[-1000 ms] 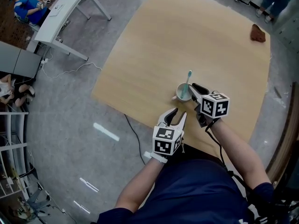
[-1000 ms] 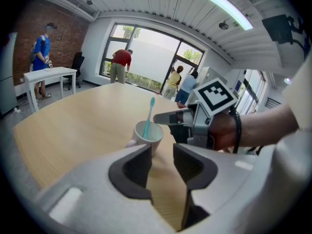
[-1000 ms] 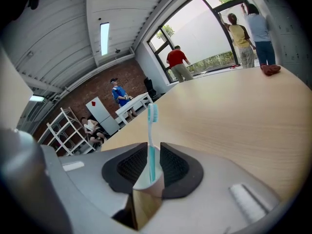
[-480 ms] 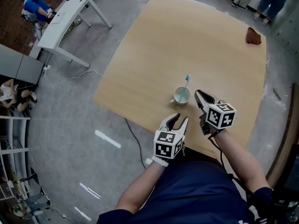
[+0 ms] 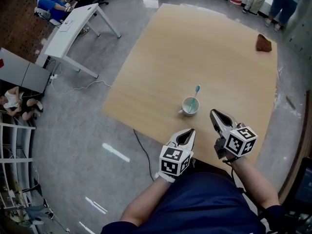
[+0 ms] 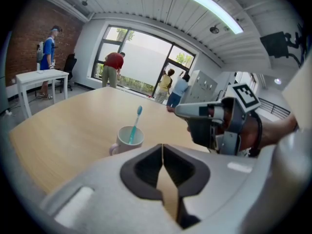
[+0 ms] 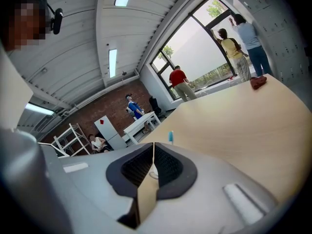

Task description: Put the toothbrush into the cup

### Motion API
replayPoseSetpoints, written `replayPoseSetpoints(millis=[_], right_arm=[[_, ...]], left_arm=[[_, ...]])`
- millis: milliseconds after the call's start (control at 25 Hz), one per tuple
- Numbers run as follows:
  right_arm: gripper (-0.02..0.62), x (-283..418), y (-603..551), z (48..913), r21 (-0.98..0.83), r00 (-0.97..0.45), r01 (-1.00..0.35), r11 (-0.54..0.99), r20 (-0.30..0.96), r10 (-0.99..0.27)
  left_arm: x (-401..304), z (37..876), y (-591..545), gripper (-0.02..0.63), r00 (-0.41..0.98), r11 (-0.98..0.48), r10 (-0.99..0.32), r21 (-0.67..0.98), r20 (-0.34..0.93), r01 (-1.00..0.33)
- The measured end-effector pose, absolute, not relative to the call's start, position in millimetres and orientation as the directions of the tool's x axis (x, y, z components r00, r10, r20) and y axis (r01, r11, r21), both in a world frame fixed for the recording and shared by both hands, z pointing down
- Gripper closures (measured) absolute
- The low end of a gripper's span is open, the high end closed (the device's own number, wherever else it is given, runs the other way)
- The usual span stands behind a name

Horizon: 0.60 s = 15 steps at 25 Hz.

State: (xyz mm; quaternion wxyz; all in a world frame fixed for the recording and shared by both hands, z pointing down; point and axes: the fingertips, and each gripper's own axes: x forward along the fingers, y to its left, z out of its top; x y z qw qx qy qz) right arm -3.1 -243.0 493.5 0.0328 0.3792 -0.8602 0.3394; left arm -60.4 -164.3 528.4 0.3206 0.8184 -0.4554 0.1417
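A: Where's the toothbrush (image 5: 194, 97) rn?
B: In the cup (image 5: 190, 106); handle end down inside, teal brush head up and out over the rim, tilted toward the far side of the table (image 5: 195, 43); nothing else touches it.
A: Cup itself?
B: White mug, upright, close to the table's near edge; it's farther out than the two claws and roughly btw them; its handle sticks out on the left in the head view.
A: Left claw (image 5: 189, 131)?
B: Jaws have just been closing; the pads meet at the tips w/ only a thin slit lower down; nothing btw them, so it's empty; it sits at the near table edge, short of the cup, not touching it, pointing fwd and down.
A: Right claw (image 5: 214, 113)?
B: Same story; jaws have just been closing, tips together, nothing gripped; in the right gripper view only the brush head peeks up above the jaws; the claw is to the right of the cup, near but apart, over the table's near part.
A: Anything else on the table?
B: One small brown obj (image 5: 263, 43) by the far right corner, well apart from the cup; can't tell what it is.
A: Surroundings?
B: Grey floor (image 5: 73, 130) all around; white desk (image 5: 73, 26) off to the far left; ppl (image 6: 115, 67) standing by the big windows at the back.
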Motion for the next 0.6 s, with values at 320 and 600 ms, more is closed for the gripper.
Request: replayPoseSetpoints(millis=[320,600], right_arm=[[0.580,14.3,-210.0,464.9,-0.474,-0.698,-0.699,0.536,0.287,-0.656],[0.581,-20.2,-207.7,477.2,-0.431,-0.730,-0.675,0.599,0.278,-0.624]], left_arm=[[-64.7,484.5,-166.3,0.601,0.546,-0.405,-0.722,0.380,0.425,-0.832],[-101.4,487.5,-177.0,0.601,0.510,-0.377,-0.758,0.364,0.407,-0.851]])
